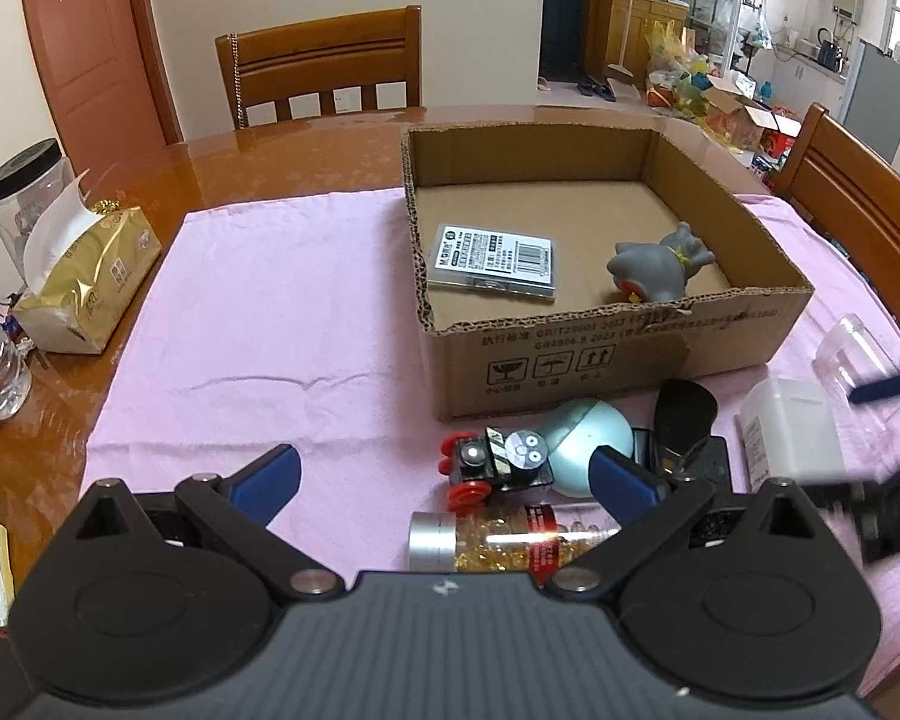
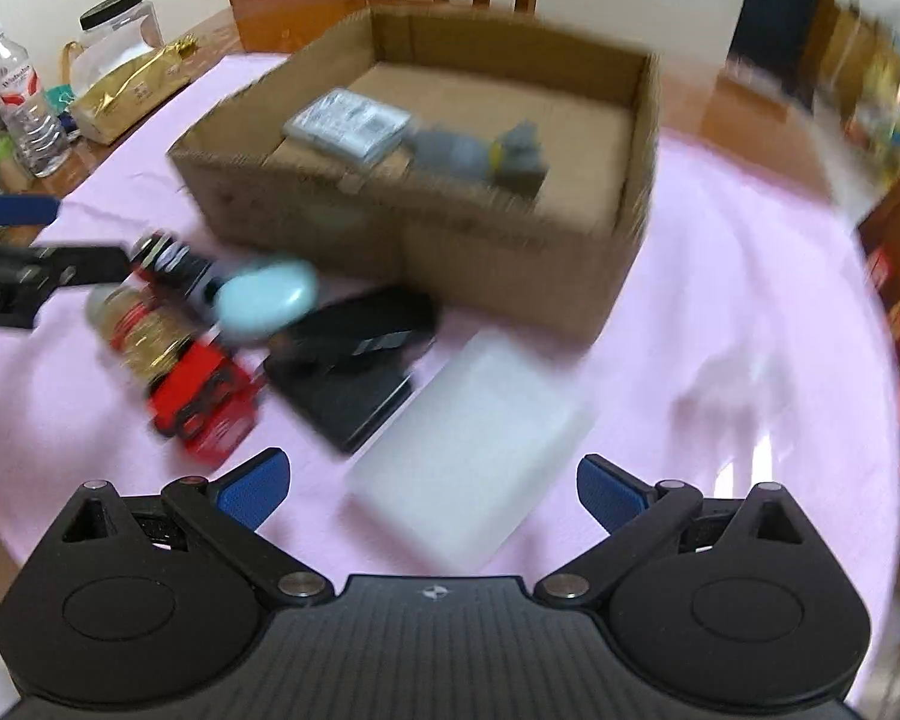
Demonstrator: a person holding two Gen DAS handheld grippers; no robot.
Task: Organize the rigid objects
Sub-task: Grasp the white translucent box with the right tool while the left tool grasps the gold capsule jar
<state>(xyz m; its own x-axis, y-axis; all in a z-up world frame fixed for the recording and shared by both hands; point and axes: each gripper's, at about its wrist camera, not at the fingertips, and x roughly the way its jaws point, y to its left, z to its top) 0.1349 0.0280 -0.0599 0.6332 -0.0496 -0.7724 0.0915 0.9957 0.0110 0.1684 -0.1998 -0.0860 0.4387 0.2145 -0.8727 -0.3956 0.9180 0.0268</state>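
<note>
Cardboard box (image 1: 600, 276) centre frame holding grey toy (image 1: 657, 270) and card pack (image 1: 495, 264), left gripper (image 1: 444, 477) spread wide — empty — over toy train (image 1: 498, 459), right gripper (image 2: 432, 489) likewise released above white case (image 2: 474, 438).

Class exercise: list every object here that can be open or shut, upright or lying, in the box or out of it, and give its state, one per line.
Cardboard box: open-topped, upright.
Flat packet: lying in the box.
Grey toy: in the box, on its side.
Capsule bottle: lying on the cloth, capped.
Toy train: outside the box.
White container: lying outside the box.
Left gripper: jaws open, empty.
Right gripper: jaws open, empty.
</note>
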